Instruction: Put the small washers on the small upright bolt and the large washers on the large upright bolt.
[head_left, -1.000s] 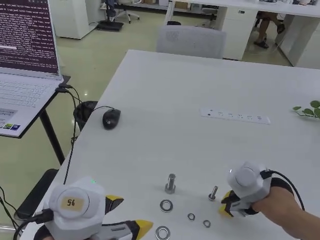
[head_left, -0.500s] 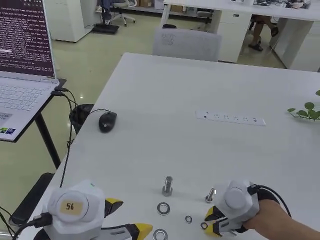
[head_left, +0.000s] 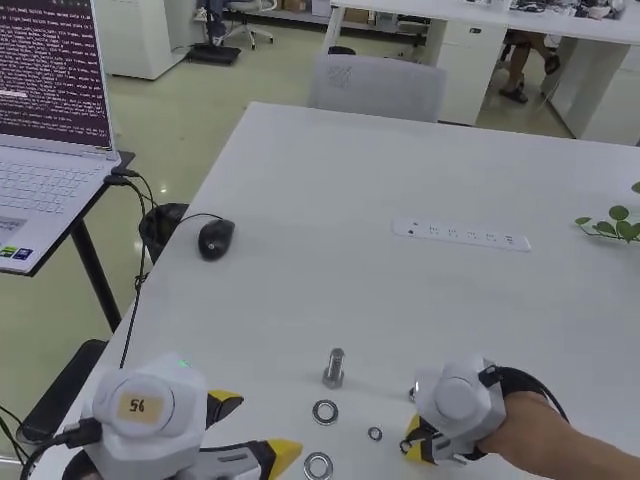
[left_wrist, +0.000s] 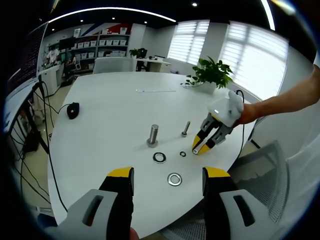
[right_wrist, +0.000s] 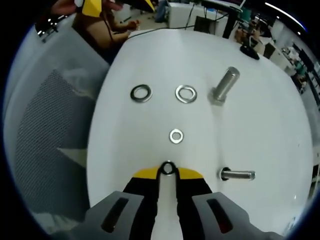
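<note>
Steel washer (right_wrist: 168, 168) (small) pinched between right claw (right_wrist: 168, 173) tips.

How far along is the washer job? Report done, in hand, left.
Done: nothing; large bolt and small bolt stand bare. In hand: right gripper pinches one small washer. Left: second small washer and two large washers lie loose; left gripper open.

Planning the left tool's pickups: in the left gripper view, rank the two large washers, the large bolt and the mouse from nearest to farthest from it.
1. Nearer large washer, just ahead of the left tool.
2. Second large washer, further ahead, slightly left.
3. Large bolt, upright just beyond it.
4. Mouse, far off to the left.
</note>
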